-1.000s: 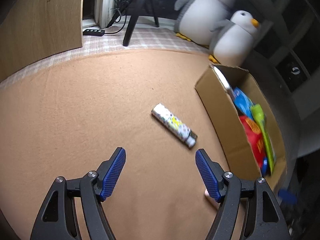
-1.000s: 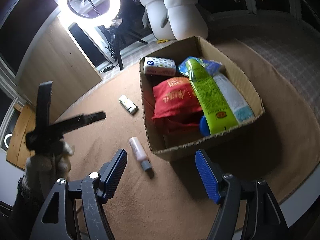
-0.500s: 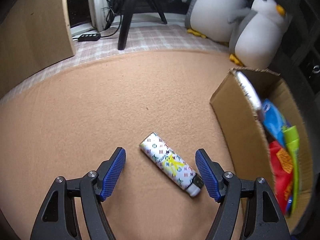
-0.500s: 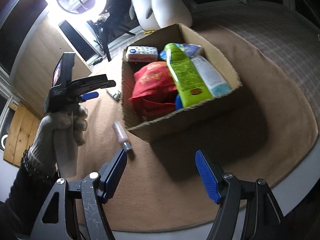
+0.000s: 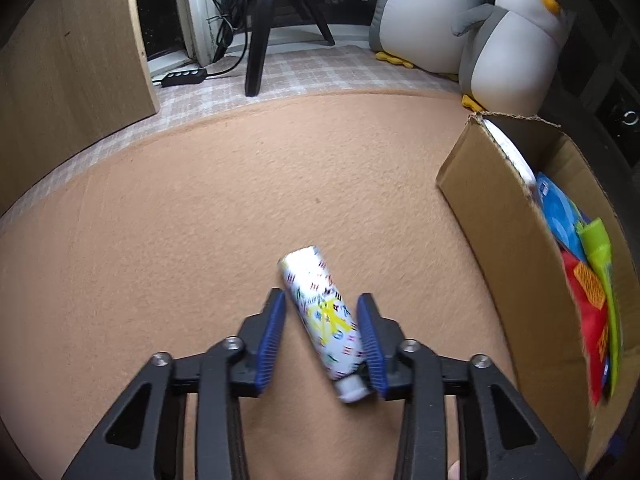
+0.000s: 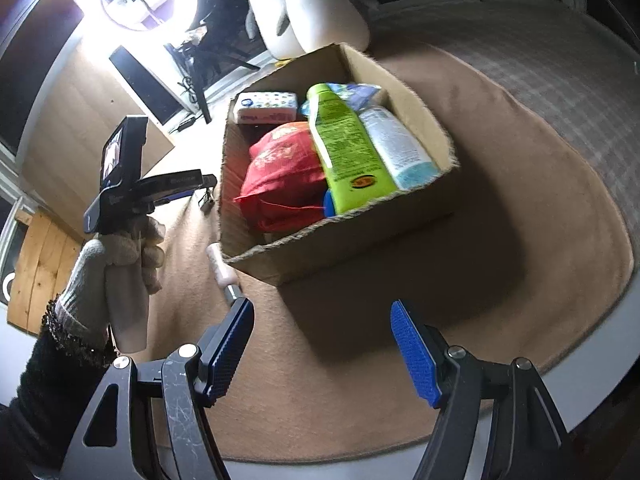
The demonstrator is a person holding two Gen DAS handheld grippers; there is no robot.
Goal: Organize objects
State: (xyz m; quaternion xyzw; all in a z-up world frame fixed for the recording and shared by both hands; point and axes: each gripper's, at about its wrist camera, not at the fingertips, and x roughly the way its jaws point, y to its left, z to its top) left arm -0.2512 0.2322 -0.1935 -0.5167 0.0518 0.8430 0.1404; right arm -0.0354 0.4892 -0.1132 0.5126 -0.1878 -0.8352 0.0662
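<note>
- The left wrist view looks steeply down along its own jaws, close over the tan mat [image 5: 200,220], facing the penguins [image 5: 508,52] and tripod [image 5: 260,32] at the far edge.
- The right wrist view sits farther back and higher, tilted down over the box [image 6: 348,232].
- Both views share the box [image 5: 492,216], the mat [image 6: 520,208] and the penguins [image 6: 320,4]; the right view also takes in the left gripper [image 6: 200,184].

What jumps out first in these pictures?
A patterned lighter lies on the tan mat between the left gripper's blue jaws, which have just been closing around it. Right of it stands a cardboard box crammed with colourful packages, with two plush penguins behind.
</note>
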